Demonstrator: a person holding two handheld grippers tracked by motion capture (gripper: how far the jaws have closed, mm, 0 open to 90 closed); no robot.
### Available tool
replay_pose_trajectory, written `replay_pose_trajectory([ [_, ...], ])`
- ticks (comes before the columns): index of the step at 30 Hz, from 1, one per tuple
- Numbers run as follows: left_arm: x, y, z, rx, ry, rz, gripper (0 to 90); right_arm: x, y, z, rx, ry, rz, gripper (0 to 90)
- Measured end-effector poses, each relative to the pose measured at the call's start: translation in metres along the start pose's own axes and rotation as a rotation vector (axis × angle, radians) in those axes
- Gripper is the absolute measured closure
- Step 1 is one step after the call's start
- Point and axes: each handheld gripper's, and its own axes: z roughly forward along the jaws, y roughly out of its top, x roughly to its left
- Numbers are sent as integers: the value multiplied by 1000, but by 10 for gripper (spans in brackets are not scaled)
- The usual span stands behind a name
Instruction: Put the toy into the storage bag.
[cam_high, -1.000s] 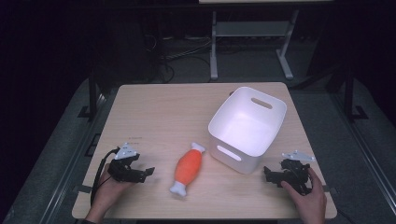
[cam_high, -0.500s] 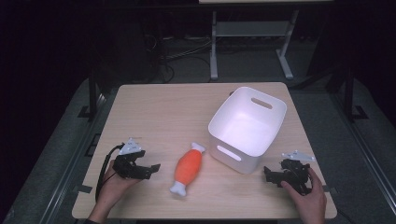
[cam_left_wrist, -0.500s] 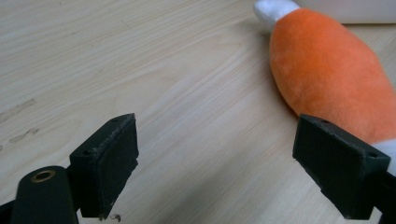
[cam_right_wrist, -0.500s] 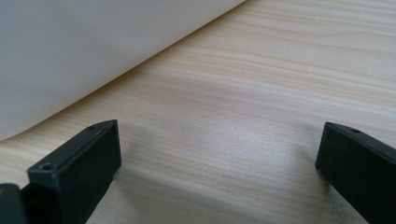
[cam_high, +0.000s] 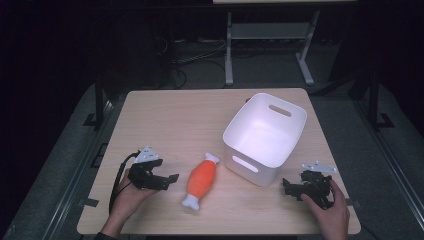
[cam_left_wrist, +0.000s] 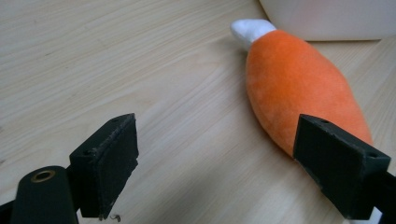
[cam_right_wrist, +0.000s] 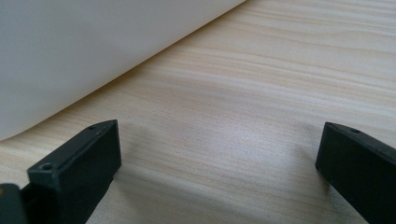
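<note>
Left tongs (cam_high: 167, 179) sit near the desk's (cam_high: 175, 120) front-left corner, jaws spread wide and holding nothing, aimed at the plush toy (cam_high: 201, 180); judged to be lined up for a grasp across its body. Right tongs (cam_high: 292, 187) rest near the front-right corner, jaws also wide and empty, just beside the white bin (cam_high: 265, 135), probably waiting. The toy lies flat near the middle of the front edge, just beside the bin's near wall: plump orange body (cam_left_wrist: 299, 88), fuzzy, with white knobbed ends like a drumstick bone.
</note>
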Motion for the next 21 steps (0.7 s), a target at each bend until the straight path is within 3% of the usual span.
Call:
replay_pose_trajectory([
  [10, -14, 12, 10, -12, -26, -5, 134, 0, 0, 0, 0, 0, 0, 0],
  [21, -33, 24, 24, -4, -45, 25, 130, 0, 0, 0, 0, 0, 0, 0],
])
